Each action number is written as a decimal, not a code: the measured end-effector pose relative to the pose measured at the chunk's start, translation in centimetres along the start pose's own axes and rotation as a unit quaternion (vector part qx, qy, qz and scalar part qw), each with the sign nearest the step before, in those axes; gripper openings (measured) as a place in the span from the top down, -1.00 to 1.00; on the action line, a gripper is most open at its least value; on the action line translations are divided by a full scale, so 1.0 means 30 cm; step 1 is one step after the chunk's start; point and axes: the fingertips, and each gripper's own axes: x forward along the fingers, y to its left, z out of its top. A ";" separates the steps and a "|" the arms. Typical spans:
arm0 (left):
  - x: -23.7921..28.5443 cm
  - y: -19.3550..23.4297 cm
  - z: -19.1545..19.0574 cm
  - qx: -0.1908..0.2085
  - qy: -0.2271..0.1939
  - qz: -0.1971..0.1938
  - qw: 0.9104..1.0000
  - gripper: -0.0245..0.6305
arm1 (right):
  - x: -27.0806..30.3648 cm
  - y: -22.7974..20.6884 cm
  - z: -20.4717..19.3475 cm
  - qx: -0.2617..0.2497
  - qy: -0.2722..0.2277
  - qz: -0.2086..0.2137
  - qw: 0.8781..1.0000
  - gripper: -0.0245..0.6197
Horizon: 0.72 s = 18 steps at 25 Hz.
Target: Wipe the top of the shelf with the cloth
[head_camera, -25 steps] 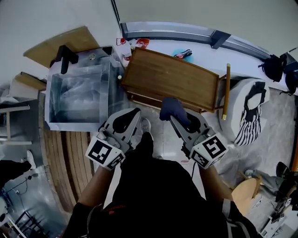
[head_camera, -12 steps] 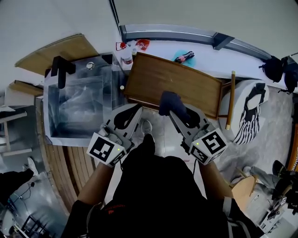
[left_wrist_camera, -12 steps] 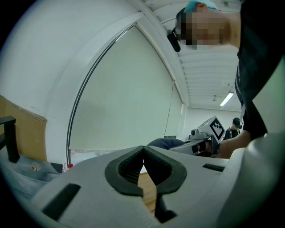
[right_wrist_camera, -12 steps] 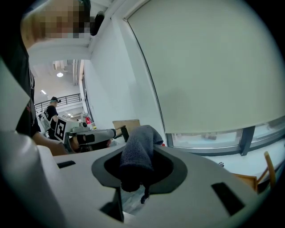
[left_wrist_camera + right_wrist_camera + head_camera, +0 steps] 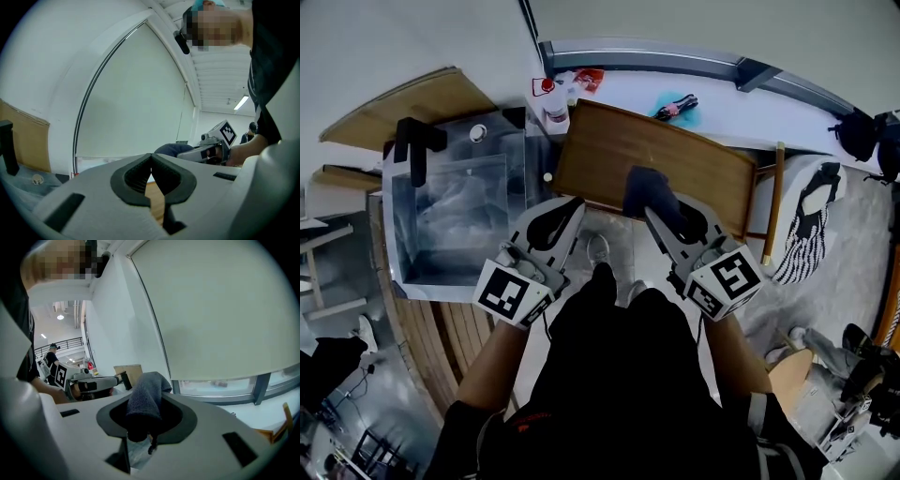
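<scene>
The shelf's brown wooden top (image 5: 675,155) lies ahead of me in the head view. A dark blue cloth (image 5: 645,188) hangs over its near edge, and my right gripper (image 5: 653,210) is shut on it. In the right gripper view the cloth (image 5: 145,398) bulges up between the closed jaws. My left gripper (image 5: 565,208) is shut on nothing, just short of the shelf's near left corner. From the left gripper view its jaws (image 5: 151,162) meet, and beyond them show the cloth (image 5: 171,149) and the right gripper's body.
A clear plastic box (image 5: 450,211) stands left of the shelf. Behind the shelf, a white sill (image 5: 769,108) carries a spray bottle (image 5: 553,105) and a teal object (image 5: 675,107). A wooden stick (image 5: 773,202) and a striped bag (image 5: 802,239) are to the right.
My right gripper has carried the cloth slightly forward, from in front of the shelf onto its near edge. The left gripper has edged forward too, still shut.
</scene>
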 end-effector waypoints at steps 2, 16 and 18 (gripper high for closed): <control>0.015 0.024 -0.010 0.004 -0.001 0.003 1.000 0.87 | 0.016 -0.023 -0.003 -0.002 0.002 0.001 1.000 0.59; 0.216 0.197 -0.099 -0.022 0.022 0.049 0.998 0.87 | 0.216 -0.279 -0.036 -0.012 0.014 0.014 1.000 0.59; 0.236 0.223 -0.126 -0.024 0.023 0.060 0.998 0.87 | 0.265 -0.324 -0.053 -0.009 0.016 0.020 1.000 0.59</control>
